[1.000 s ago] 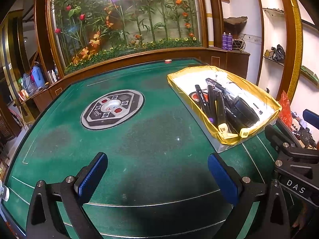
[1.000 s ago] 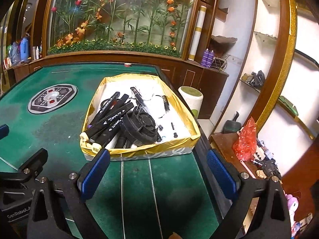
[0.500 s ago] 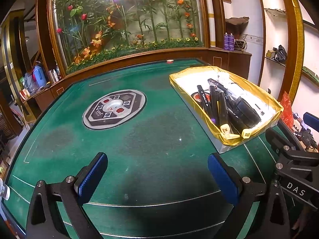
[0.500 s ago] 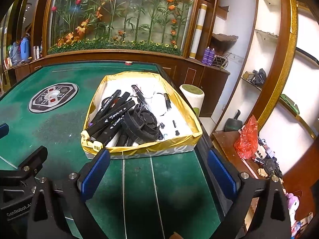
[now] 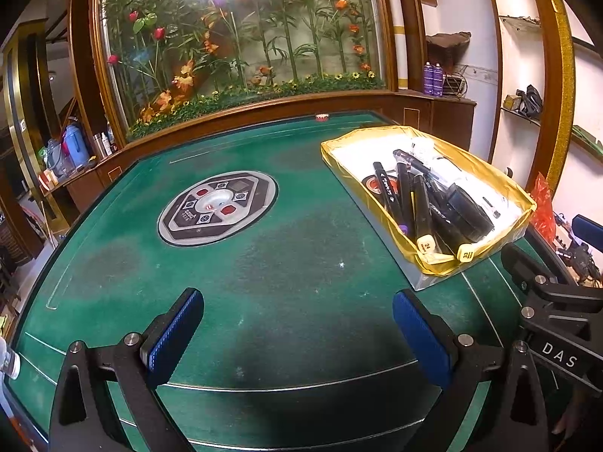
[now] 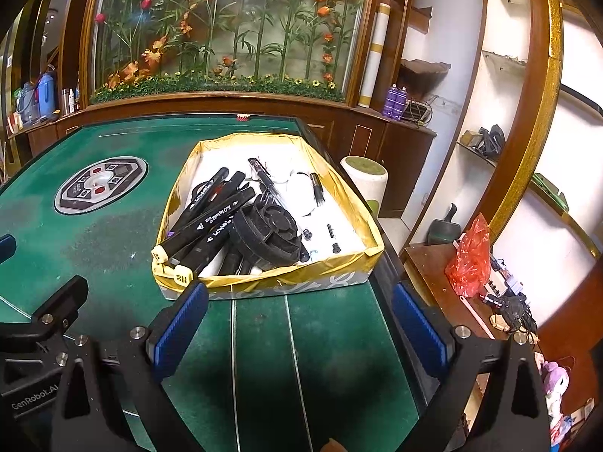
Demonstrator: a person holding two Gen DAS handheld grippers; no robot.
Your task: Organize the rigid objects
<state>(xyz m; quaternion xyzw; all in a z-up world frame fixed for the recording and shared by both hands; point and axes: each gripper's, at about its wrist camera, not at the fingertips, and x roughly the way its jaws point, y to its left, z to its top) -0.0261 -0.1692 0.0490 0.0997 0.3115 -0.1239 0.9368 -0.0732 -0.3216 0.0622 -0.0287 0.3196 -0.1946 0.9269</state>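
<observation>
- Left gripper [image 5: 297, 324] is spread wide with nothing between its blue pads [image 5: 175, 333]; it hangs low over the near part of the green table [image 5: 286, 263], pointing to the far side, so I judge it is only waiting.
- Far left of the middle, the round control panel [image 5: 218, 208] is set into the table; no loose thing lies near it.
- Right of the panel stands the gold-lined box [image 6: 361, 215], close to the right edge of the table; the task's things are gathered inside it, probably so that they stay together and do not roll away.
- Black markers [image 6: 211, 218] lie in a bundle on the left side of the box, their pale caps against the near wall; beside them on the right a black round part [image 6: 269, 233] leans on them; a slim pen [image 6: 265, 177] and small black pieces [image 6: 331, 239] lie on the white bottom further right.
- Right gripper [image 6: 299, 329] is also released and empty; it is held level just before the near wall of the box, aimed at it; this pose seems ready for reaching in, or for leaving the box as finished.
- On the floor, beyond the right table edge, a white cylinder bin [image 6: 365, 180] stands.
</observation>
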